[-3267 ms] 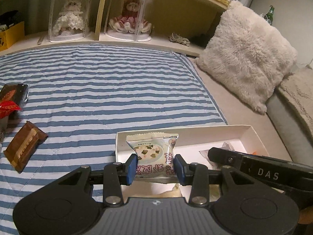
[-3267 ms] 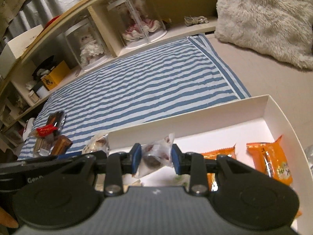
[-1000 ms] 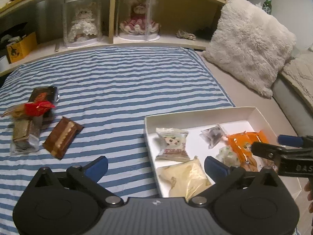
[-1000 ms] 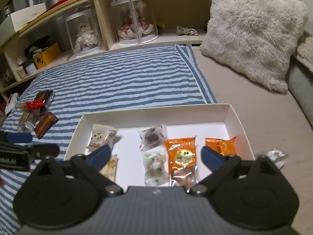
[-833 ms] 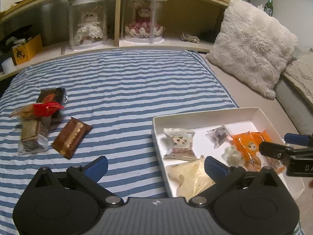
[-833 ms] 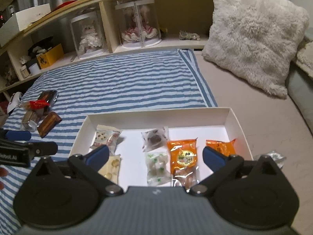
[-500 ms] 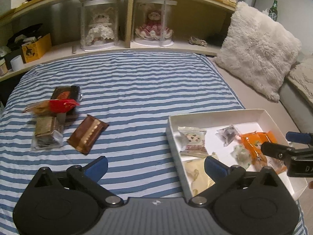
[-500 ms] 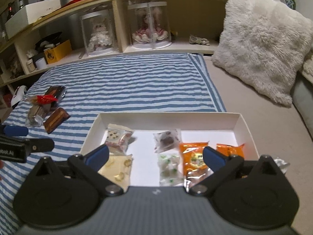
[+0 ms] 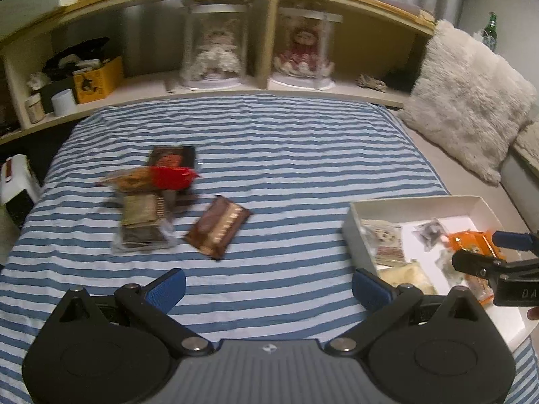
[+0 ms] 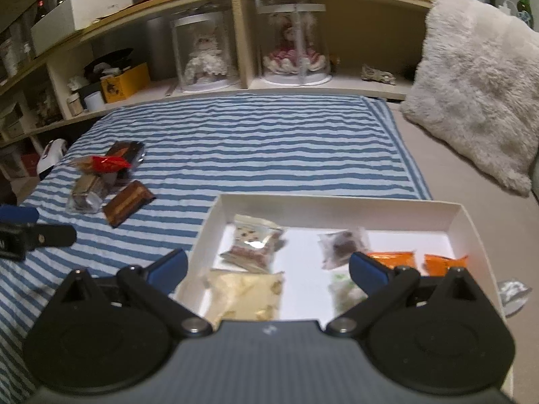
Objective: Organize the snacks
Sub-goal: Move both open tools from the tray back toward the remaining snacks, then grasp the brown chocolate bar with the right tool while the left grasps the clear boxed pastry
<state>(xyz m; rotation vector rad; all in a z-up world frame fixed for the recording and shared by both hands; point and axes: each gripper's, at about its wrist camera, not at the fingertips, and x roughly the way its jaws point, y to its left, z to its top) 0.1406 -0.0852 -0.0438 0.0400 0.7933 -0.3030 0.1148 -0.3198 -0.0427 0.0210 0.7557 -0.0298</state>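
Your left claw (image 9: 268, 286) and right claw (image 10: 267, 268), each clamped on a snack 3.3 seconds ago, now gape empty, those snacks lying in the white box (image 10: 337, 206) on the bed (image 9: 269, 141).

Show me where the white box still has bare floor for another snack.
White box: bare floor runs along the far wall, plus a strip between the cookie packet and the dark candy packet. The near half is crowded: yellow packet, green-white packet, orange packets.
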